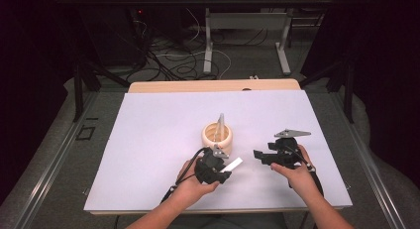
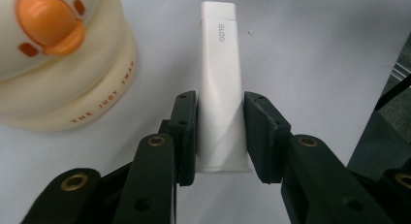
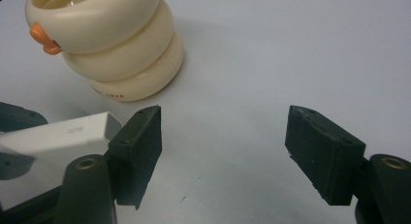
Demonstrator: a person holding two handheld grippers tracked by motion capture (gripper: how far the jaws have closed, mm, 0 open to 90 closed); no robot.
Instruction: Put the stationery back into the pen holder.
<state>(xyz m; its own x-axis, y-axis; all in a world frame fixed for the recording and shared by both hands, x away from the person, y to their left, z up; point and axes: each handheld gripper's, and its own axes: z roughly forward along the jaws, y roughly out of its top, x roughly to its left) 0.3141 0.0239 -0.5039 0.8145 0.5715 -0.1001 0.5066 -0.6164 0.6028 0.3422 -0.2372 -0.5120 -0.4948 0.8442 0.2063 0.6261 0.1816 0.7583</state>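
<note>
Left gripper (image 2: pixel 220 132) clamped on white GLOO stick (image 2: pixel 220 88), long axis running out along the jaws; duck-faced cream cup (image 1: pixel 217 135) just beyond and left, near. Right gripper (image 3: pixel 223 158) wide, holding nothing, farther off; left is the nearer hand for the cup

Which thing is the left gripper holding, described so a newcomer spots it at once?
On the white table sheet, look just right of the cream ringed duck-faced cup. The left gripper clamps a slim white rectangular plastic stick. Unlike the round cup, it is flat-sided and printed "GLOO".
</note>
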